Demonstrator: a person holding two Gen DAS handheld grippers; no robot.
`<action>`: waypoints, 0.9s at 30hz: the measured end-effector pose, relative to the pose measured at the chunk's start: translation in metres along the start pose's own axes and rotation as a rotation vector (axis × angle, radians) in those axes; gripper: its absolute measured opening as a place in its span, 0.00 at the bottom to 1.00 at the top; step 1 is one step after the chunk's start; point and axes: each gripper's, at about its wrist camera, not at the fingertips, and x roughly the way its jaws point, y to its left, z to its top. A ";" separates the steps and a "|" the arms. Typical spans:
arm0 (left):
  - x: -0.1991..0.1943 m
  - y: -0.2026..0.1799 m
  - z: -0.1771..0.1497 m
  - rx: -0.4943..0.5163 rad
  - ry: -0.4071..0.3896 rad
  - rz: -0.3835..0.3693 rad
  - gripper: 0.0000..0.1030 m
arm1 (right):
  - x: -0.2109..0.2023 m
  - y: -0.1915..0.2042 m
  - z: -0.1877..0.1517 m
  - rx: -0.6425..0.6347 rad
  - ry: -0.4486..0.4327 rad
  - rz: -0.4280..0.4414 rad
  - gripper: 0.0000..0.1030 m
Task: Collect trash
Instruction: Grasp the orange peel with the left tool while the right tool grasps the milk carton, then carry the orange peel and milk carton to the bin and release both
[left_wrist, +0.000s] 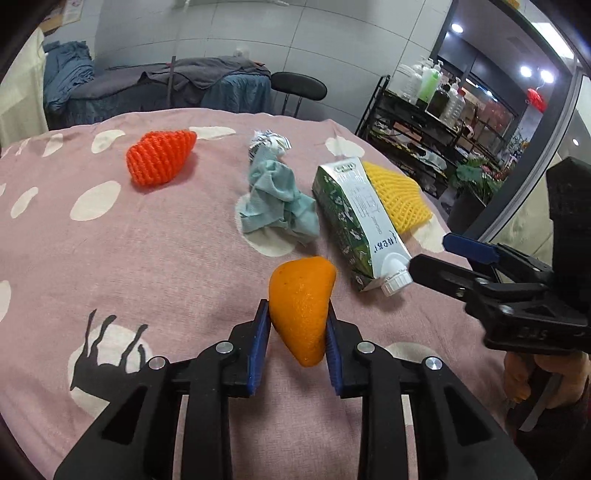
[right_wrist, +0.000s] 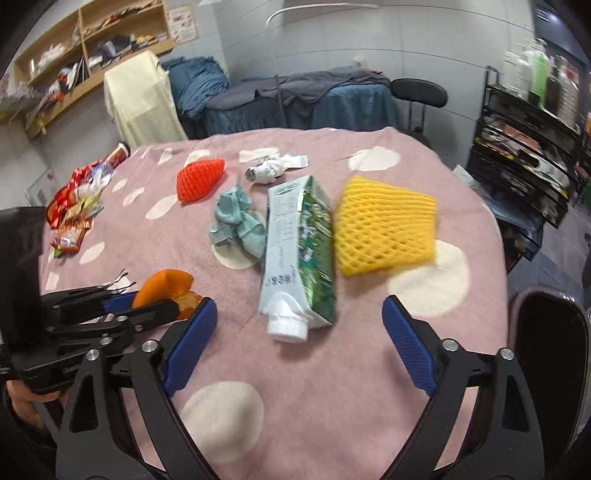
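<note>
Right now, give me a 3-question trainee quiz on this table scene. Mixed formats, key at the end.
1. True or false: the left gripper is shut on the orange peel.
2. Which item lies directly between the open pads of the right gripper in its own view?
A. red foam net
B. milk carton
C. snack wrappers
3. Fill in: the yellow foam net lies beside the carton, on the side away from the crumpled ____ cloth.

Key
1. True: both blue pads press its sides.
2. B: the milk carton, cap end toward the gripper; the red foam net and snack wrappers lie farther left.
3. Teal: the cloth.
</note>
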 end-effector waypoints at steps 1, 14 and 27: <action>-0.003 0.001 -0.001 -0.005 -0.015 -0.002 0.27 | 0.008 0.003 0.004 -0.012 0.018 -0.003 0.82; -0.010 0.003 0.001 -0.025 -0.090 -0.006 0.27 | 0.048 0.004 0.014 0.001 0.106 -0.003 0.54; -0.024 -0.026 -0.005 0.039 -0.115 0.016 0.27 | -0.022 -0.006 -0.013 0.086 -0.032 0.078 0.54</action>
